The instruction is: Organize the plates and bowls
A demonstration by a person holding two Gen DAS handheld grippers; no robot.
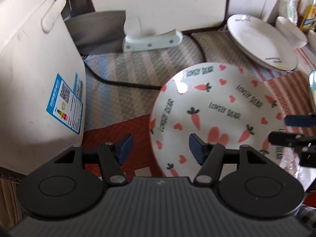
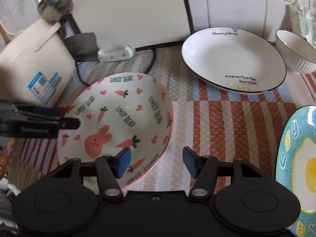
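A white bowl (image 1: 213,108) printed with pink carrots, hearts and a rabbit sits on a striped mat (image 2: 217,118). In the left wrist view my left gripper (image 1: 161,148) is open and straddles the bowl's left rim, one pad inside, one outside, neither pressing. In the right wrist view the same bowl (image 2: 118,118) has its right rim between the open jaws of my right gripper (image 2: 157,161), pads apart from it. Each gripper also shows in the other view: the right gripper (image 1: 286,130) over the bowl's far rim, the left gripper (image 2: 69,116) likewise.
A white plate with a black rim (image 2: 233,59) lies behind the bowl, a ribbed white bowl (image 2: 296,53) beside it. A teal fried-egg plate (image 2: 296,167) is at the right. A white rice cooker (image 1: 35,69) stands close on the left, its black cable (image 1: 118,83) crossing the mat.
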